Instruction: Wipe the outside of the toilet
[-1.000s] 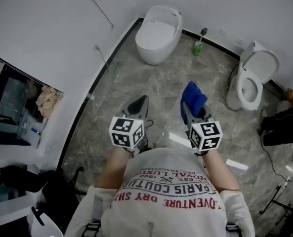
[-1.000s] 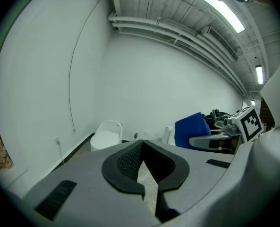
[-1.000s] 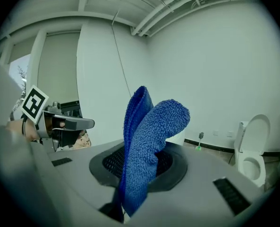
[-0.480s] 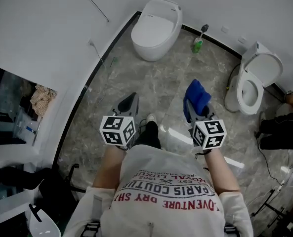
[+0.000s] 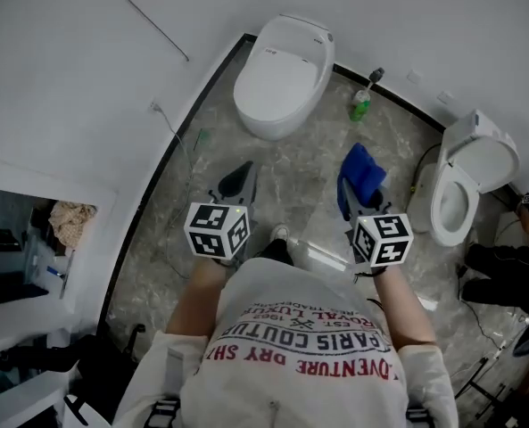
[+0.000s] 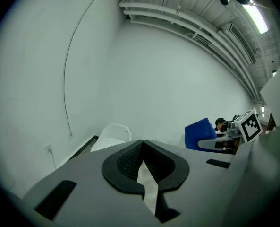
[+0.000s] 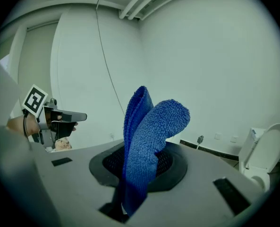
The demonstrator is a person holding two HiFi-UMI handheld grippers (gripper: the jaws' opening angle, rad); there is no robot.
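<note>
A white toilet [image 5: 282, 69] with its lid down stands against the far wall, ahead of me and slightly left; it also shows low in the left gripper view [image 6: 112, 133]. My left gripper [image 5: 238, 176] hangs above the grey marble floor, short of that toilet, with jaws shut on nothing [image 6: 143, 146]. My right gripper [image 5: 354, 193] is level with it to the right, shut on a folded blue cloth [image 5: 361, 171]. The blue cloth [image 7: 148, 131] stands up out of the jaws of the right gripper [image 7: 139, 167]. Neither gripper touches a toilet.
A second white toilet [image 5: 467, 188] with its lid up stands at the right, also in the right gripper view [image 7: 266, 154]. A green bottle [image 5: 360, 106] sits by the wall between the two toilets. A cable [image 5: 177, 132] runs down the left wall. A person's sleeve [image 5: 505, 270] is at the far right.
The view has advanced toward the closed toilet, which now sits nearer and more central. Both grippers keep their pose ahead of the body; the cloth stays clamped.
</note>
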